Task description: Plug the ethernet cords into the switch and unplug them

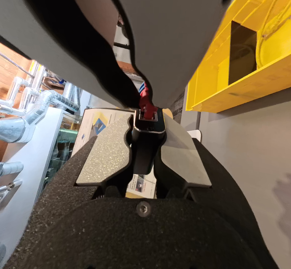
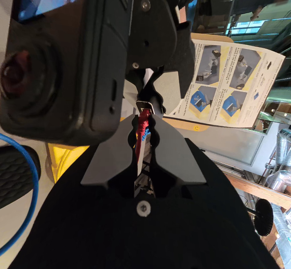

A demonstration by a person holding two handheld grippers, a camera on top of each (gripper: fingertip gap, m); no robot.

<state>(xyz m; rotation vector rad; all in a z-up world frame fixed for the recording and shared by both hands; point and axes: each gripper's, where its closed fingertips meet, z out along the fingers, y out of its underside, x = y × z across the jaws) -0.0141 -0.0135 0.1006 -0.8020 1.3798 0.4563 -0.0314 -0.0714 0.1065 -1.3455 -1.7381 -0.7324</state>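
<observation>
We hold both grippers nose to nose, well up off the table. Largest in the right wrist view is the left gripper (image 2: 148, 104) with its black camera (image 2: 59, 53). In the left wrist view the right gripper (image 1: 146, 102) fills the top, with a yellow bin (image 1: 236, 75) to the right. An instruction sheet (image 2: 228, 85) lies behind. Our left fingers (image 1: 110, 148) are clamped on the black switch (image 1: 148, 140), pinched at its sides. Our right fingers (image 2: 170, 151) are closed on the red cord (image 2: 142, 129), near its plug (image 1: 147, 111), which sits in the switch's port. A blue cord (image 2: 33, 174) loops at the left
</observation>
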